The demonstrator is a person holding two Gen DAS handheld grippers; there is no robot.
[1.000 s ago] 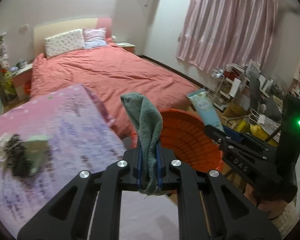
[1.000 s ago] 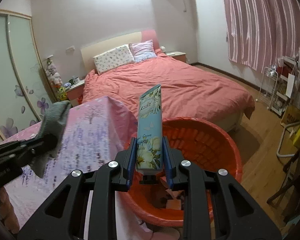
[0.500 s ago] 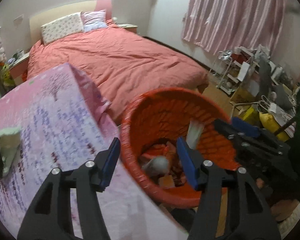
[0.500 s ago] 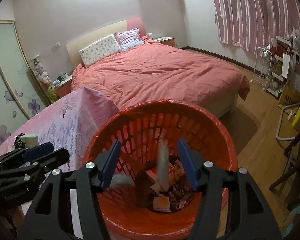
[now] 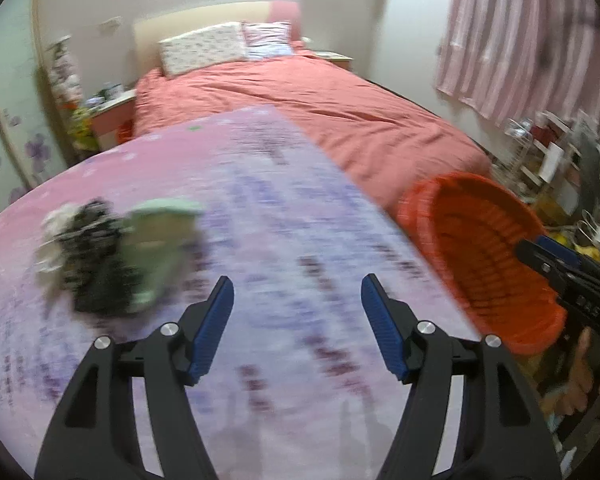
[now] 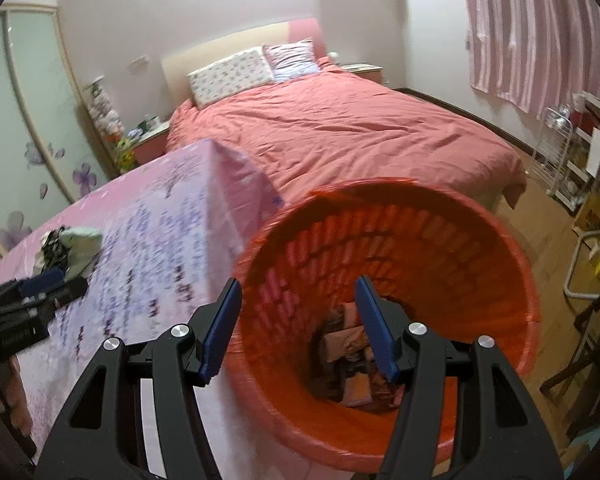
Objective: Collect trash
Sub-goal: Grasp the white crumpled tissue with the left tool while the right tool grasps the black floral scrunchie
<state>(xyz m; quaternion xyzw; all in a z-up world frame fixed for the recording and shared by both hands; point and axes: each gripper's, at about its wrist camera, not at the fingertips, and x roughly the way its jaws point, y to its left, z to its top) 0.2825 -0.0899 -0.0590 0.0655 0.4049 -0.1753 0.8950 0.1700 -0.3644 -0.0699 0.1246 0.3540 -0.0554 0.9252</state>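
Your right gripper (image 6: 298,322) spread empty over the orange basket (image 6: 512,240), trash (image 6: 352,364) inside seen only here, your left gripper (image 5: 296,326) opening, empty, table clutter (image 5: 112,256) blurred

It was a lived-in bedroom in a home: straight ahead of the tools stood a wide bed (image 6: 340,128) under a coral-red quilt, with two patterned pillows (image 6: 232,74) against a pale headboard (image 6: 220,50) at its far end. Off to the right hung pink striped curtains (image 6: 532,28) above a wooden floor (image 6: 548,208) and a cluttered wire rack (image 6: 560,152), while to the left rose a frosted wardrobe door with purple flower decals (image 6: 24,120) beside a small crowded bedside table (image 6: 150,130). Just below the tools lay a table in a pink flowery cloth (image 5: 260,208), with an orange plastic waste basket (image 6: 512,248) beside it.
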